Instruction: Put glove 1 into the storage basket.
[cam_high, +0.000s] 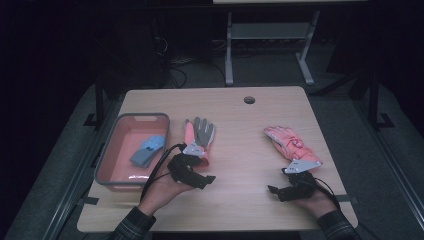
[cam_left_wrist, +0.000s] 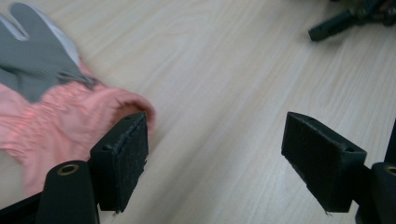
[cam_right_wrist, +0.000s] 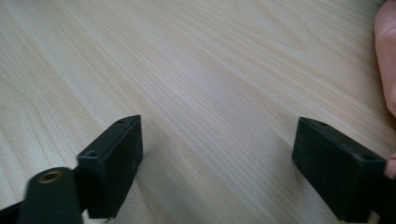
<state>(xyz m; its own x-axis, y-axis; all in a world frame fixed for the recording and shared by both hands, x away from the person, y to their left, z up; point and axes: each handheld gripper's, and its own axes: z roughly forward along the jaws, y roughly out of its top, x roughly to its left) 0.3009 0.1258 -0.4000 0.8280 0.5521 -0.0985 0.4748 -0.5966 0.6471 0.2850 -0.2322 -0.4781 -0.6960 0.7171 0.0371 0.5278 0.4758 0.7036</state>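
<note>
Left claw (cam_left_wrist: 215, 158): hovering spread above the worktop (cam_high: 240, 150), gripping nothing, one jaw just beside the glove's cuff.
Right claw (cam_right_wrist: 217, 161): standing spread over bare wood, gripping nothing.
Grey-palmed pink glove (cam_high: 197, 137): lying flat beside the bin.
Second pink glove (cam_high: 290, 142): lying near the right claw.
Bin (cam_high: 165, 127): grey-rimmed, pink inside, holding a blue glove (cam_high: 147, 150).

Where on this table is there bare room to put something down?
The widest bare wood lies between the grey-palmed glove and the pink glove, and along the far edge by the round hole. The left side is crowded: the pink bin holds a blue glove.
</note>
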